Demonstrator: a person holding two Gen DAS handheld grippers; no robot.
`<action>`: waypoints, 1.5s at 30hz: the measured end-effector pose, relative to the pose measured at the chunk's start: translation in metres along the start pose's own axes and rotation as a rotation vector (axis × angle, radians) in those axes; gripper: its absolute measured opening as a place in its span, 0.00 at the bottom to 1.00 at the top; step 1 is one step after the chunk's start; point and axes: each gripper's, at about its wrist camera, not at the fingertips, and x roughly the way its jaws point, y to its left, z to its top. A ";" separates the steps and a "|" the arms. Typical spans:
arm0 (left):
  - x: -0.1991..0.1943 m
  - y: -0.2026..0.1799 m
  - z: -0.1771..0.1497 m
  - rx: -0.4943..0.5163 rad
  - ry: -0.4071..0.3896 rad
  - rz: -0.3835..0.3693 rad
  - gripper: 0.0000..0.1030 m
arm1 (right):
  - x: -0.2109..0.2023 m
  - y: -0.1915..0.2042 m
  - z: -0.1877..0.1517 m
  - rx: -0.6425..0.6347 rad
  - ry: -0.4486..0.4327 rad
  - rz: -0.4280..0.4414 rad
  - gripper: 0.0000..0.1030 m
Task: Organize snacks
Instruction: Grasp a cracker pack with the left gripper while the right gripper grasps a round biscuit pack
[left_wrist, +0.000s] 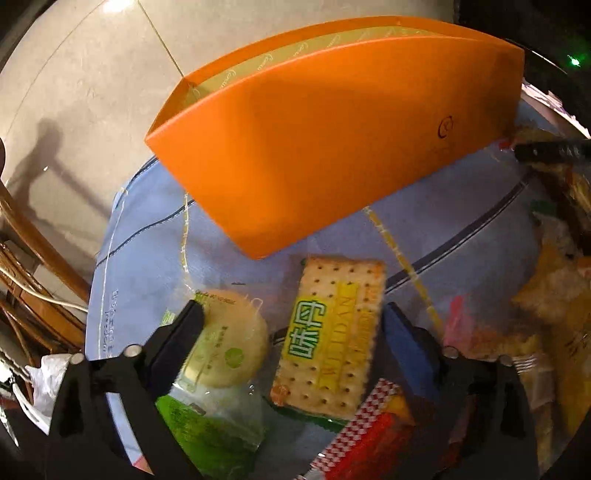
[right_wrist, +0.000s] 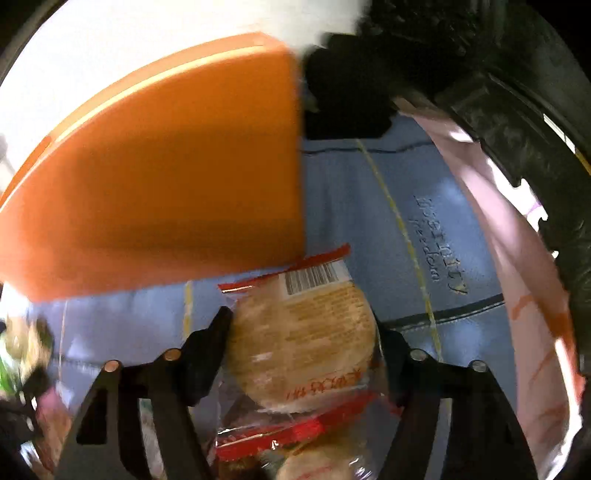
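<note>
Holding a round wafer pack (right_wrist: 301, 341) in a red-trimmed clear wrapper, right tool (right_wrist: 301, 334) clamped across its sides, barcode end pointing forward. Orange box (right_wrist: 147, 177) ahead and to the left of that tool, just beyond the pack's front edge; open top not visible from this view, which is blurred. Judged next: lift forward-left over the rim and release inside.

Left tool (left_wrist: 291, 317) spread wide, gripping nothing. Cracker pack (left_wrist: 330, 332) lying between its fingers, long axis running roughly forward, toward the box. Round green-label biscuit (left_wrist: 229, 343) at the left finger (left_wrist: 181, 336), contact uncertain. Orange box (left_wrist: 332, 136) straight ahead of this tool, mouth facing up and away, resting on the blue-clothed counter (left_wrist: 140, 258). More wrapped snacks (left_wrist: 546, 295) heaped to the right.
</note>
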 end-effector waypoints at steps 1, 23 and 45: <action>-0.002 -0.003 0.003 0.010 0.015 -0.007 0.75 | -0.005 0.003 -0.004 0.003 0.013 0.008 0.66; 0.032 0.018 0.008 -0.169 0.127 -0.255 0.95 | -0.093 -0.022 -0.016 0.053 -0.101 0.039 0.65; -0.135 0.087 0.123 -0.244 -0.180 -0.146 0.45 | -0.205 0.016 0.060 0.004 -0.361 0.187 0.65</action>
